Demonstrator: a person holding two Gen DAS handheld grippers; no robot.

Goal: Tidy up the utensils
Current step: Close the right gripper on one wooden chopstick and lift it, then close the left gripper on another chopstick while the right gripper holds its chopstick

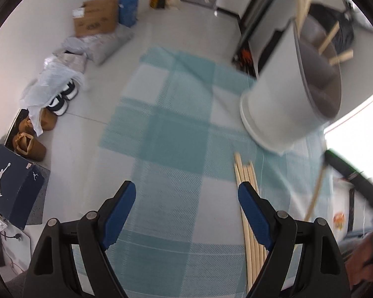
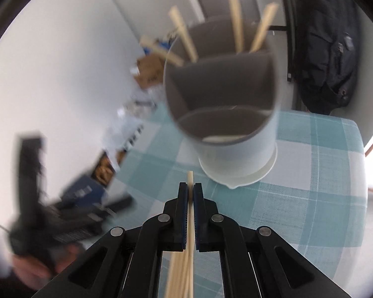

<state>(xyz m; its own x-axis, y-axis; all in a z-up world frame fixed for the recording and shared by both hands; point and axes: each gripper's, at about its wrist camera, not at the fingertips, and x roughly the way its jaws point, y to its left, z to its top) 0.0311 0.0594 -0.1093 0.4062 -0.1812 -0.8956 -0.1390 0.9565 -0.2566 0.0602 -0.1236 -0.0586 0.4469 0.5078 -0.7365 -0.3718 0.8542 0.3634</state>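
Observation:
A white utensil holder (image 2: pixel 236 149) with grey dividers stands on the teal checked cloth (image 2: pixel 310 173); several wooden chopsticks lean in its far compartments. My right gripper (image 2: pixel 190 186) is shut on a single wooden chopstick (image 2: pixel 190 176), lifted just in front of the holder. In the left wrist view the holder (image 1: pixel 281 94) stands at the upper right, and the held chopstick (image 1: pixel 317 191) hangs at the right. My left gripper (image 1: pixel 186 193) stands open over the cloth, its right finger beside a bundle of loose chopsticks (image 1: pixel 246 173) lying flat.
The table has a rounded edge at the right. A dark backpack (image 2: pixel 325 49) sits behind the holder. On the floor to the left lie cardboard boxes (image 1: pixel 97 17), plastic bags, shoes (image 1: pixel 59 101) and a blue shoebox (image 1: pixel 10 181).

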